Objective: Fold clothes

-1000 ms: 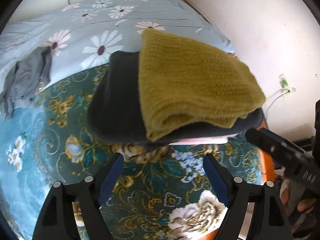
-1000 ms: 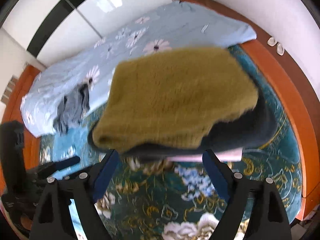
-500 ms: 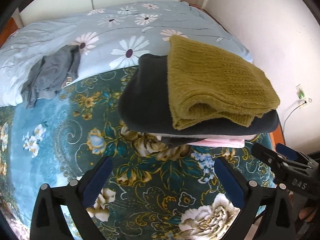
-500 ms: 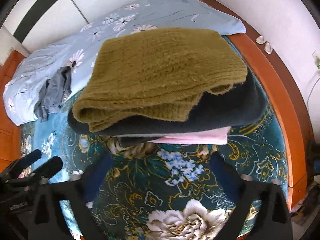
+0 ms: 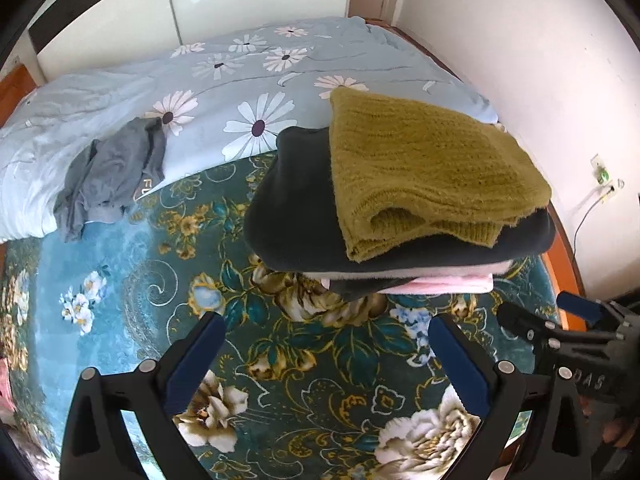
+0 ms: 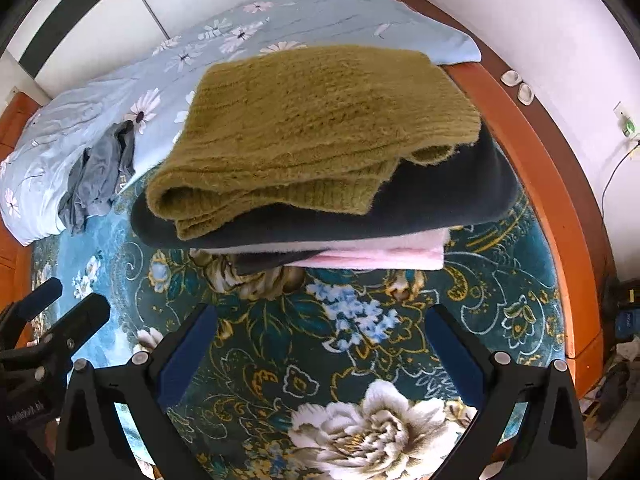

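Note:
A folded olive knit sweater (image 5: 420, 168) tops a stack on the floral bed cover, over a dark folded garment (image 5: 292, 208) and a pink one (image 5: 452, 282). The stack also shows in the right wrist view: sweater (image 6: 320, 120), dark garment (image 6: 440, 200), pink garment (image 6: 380, 258). A crumpled grey garment (image 5: 108, 176) lies unfolded to the left, also in the right wrist view (image 6: 96, 176). My left gripper (image 5: 326, 356) is open and empty, short of the stack. My right gripper (image 6: 320, 348) is open and empty, also short of it.
A light blue daisy quilt (image 5: 240, 68) covers the far half of the bed. The teal floral cover (image 6: 360, 340) lies under both grippers. The orange bed frame (image 6: 540, 184) runs along the right, by a white wall with a socket and cable (image 5: 600, 188).
Both grippers have pulled back from the stack, which now looks smaller and farther. The olive sweater rests on top, let go. Both stay open.

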A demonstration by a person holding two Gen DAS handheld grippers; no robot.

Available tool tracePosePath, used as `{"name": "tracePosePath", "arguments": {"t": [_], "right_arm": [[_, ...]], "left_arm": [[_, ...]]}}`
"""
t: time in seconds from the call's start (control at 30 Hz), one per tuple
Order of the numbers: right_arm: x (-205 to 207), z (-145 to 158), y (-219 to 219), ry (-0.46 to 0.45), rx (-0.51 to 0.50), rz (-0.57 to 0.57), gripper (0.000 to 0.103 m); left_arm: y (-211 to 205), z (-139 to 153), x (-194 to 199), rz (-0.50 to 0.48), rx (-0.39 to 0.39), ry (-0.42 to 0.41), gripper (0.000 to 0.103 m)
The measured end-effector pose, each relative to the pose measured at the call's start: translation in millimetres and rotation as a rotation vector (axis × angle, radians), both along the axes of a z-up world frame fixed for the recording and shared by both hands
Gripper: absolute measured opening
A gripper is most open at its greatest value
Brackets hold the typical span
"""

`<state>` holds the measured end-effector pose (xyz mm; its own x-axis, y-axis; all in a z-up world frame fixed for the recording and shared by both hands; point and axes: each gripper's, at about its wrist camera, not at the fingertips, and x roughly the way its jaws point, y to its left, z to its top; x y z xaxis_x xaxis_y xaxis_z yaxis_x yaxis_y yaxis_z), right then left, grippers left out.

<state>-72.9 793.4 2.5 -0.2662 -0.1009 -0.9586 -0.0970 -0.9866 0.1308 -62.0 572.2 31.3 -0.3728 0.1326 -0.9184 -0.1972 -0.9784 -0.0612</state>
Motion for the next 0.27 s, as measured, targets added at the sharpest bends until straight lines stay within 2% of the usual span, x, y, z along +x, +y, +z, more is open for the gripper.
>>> {"name": "tracePosePath", "arguments": {"t": [0.13,0.27], "right_arm": [[-3.6,0.5,-1.3,-0.024,0.033,0.009,0.103],[-8.8,6.0,-6.1,-0.031,0.049,0.016,0.103]], "left_arm": [[-0.6,-3.6,5.4,0.001,-0.023,0.018,0.103],[-5.0,-6.6,6.4,0.027,-0.009,0.015,0.103]]}}
